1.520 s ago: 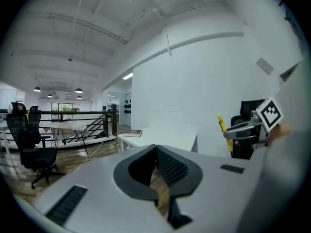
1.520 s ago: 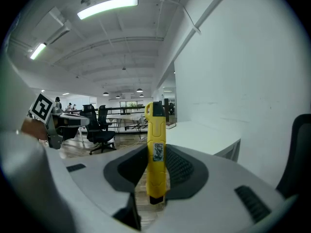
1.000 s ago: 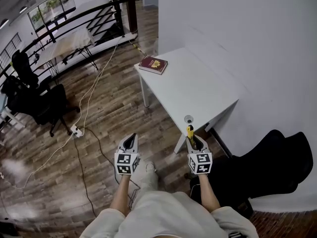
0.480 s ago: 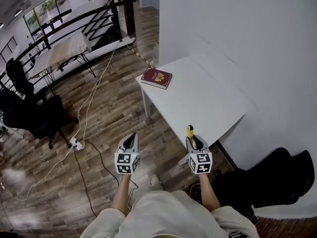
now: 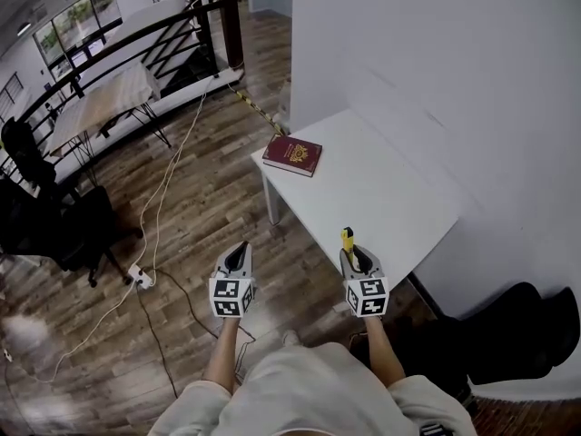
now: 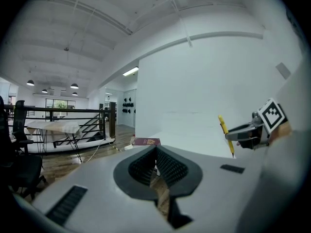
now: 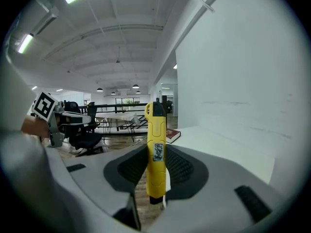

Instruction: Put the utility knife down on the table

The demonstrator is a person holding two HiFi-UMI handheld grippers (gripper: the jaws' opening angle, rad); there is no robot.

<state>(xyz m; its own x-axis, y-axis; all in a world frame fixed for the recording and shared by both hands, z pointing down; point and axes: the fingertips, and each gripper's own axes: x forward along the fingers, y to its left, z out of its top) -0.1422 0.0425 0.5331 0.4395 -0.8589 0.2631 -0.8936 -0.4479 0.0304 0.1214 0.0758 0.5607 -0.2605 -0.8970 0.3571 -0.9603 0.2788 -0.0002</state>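
A yellow utility knife (image 5: 347, 240) stands upright in my right gripper (image 5: 355, 255), which is shut on its lower half (image 7: 155, 152). That gripper hovers at the near corner of the white table (image 5: 390, 198). My left gripper (image 5: 238, 255) is over the wooden floor to the left of the table, its jaws together with nothing between them (image 6: 156, 152). The left gripper view also catches the right gripper (image 6: 245, 135) with the knife (image 6: 225, 131) beside it.
A dark red book (image 5: 292, 155) lies on the table's far left corner. A white wall runs along the right. Black office chairs (image 5: 45, 221) stand at the left, cables (image 5: 163, 189) cross the floor, and a black seat (image 5: 513, 325) sits at lower right.
The table and book have slid closer and lower in the head view as the person walked toward them. Both grippers moved forward together, and the right one now reaches the table's near corner.
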